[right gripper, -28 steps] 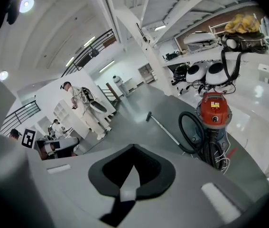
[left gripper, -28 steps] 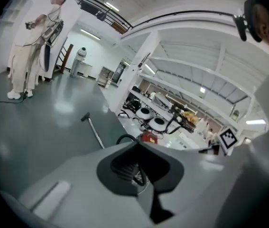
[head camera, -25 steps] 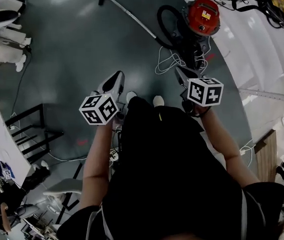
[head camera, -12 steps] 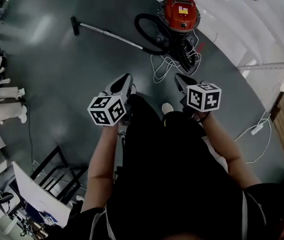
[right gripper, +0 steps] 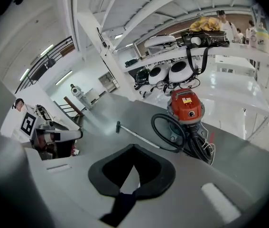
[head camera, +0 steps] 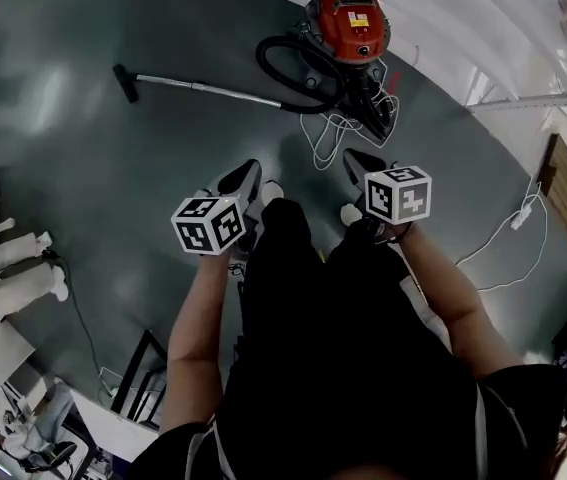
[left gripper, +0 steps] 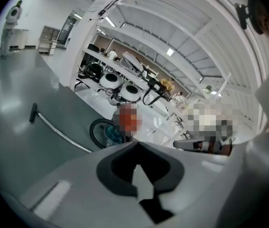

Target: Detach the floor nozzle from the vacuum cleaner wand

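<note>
Both the left gripper (head camera: 245, 176) and the right gripper (head camera: 358, 163), at frame centre in the head view, were fully closed and empty. The small black floor nozzle (head camera: 123, 81) lay at upper left, attached to the slim silver wand (head camera: 203, 90), well apart from both. Recommended: open both, brace the wand beside the joint with 1 gripper, and pull the nozzle straight off.

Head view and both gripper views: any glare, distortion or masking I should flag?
Head view: heavy fisheye bend, with pale glare patches on the glossy grey floor. Left gripper view: black round vignette, and mosaic patches laid over mid-frame and the right side. Right gripper view: same vignette, bright ceiling lights, and the red canister vacuum cleaner is sharp.
</note>
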The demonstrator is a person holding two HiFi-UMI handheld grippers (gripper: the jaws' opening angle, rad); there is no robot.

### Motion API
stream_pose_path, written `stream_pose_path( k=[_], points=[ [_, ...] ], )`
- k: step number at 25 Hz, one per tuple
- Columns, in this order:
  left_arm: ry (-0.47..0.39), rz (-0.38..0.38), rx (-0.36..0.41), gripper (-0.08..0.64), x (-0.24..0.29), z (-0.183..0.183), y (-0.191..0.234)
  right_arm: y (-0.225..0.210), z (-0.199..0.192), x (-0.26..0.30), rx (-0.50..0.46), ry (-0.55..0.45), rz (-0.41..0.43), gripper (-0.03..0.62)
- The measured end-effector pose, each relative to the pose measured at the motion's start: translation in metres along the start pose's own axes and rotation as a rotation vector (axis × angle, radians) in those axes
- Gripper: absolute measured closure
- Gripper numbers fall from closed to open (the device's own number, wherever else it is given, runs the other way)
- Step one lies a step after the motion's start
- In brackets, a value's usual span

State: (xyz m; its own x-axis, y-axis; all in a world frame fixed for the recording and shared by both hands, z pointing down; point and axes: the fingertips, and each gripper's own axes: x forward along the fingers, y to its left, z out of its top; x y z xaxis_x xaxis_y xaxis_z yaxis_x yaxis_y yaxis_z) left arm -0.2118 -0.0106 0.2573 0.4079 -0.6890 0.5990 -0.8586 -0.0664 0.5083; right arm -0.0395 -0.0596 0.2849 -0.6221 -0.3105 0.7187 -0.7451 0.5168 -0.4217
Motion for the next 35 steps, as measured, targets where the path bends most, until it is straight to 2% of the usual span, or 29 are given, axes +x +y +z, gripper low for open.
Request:
stream_pose_path(
  k=[8,15,20,27,31,35],
  points=[
    [0.133,-0.088,0.027,0.549,0.01,-0.017,0.045,0.026,-0.017,0.029,0.073,0.003,-0.061,0.595],
    [0.163,-0.084,0.07,0.549,0.039,-0.034,0.058,0.019,-0.029,0.055,0.047,-0.009,-0.063,0.595],
    [0.16,-0.057,0.107,0.549,0.077,-0.065,0.078,-0.007,-0.045,0.095,-0.022,-0.001,-0.074,0.595],
    [0.167,-0.038,0.135,0.549,0.163,-0.118,0.135,-0.057,-0.08,0.185,-0.062,0.008,-0.063,0.595],
    [0.195,-0.031,0.227,0.549,0.218,-0.143,0.172,-0.092,-0.103,0.238,-0.112,0.009,-0.038,0.595],
    [0.202,-0.057,0.274,0.549,0.269,-0.16,0.207,-0.131,-0.119,0.289,-0.172,0.006,-0.007,0.595]
  ],
)
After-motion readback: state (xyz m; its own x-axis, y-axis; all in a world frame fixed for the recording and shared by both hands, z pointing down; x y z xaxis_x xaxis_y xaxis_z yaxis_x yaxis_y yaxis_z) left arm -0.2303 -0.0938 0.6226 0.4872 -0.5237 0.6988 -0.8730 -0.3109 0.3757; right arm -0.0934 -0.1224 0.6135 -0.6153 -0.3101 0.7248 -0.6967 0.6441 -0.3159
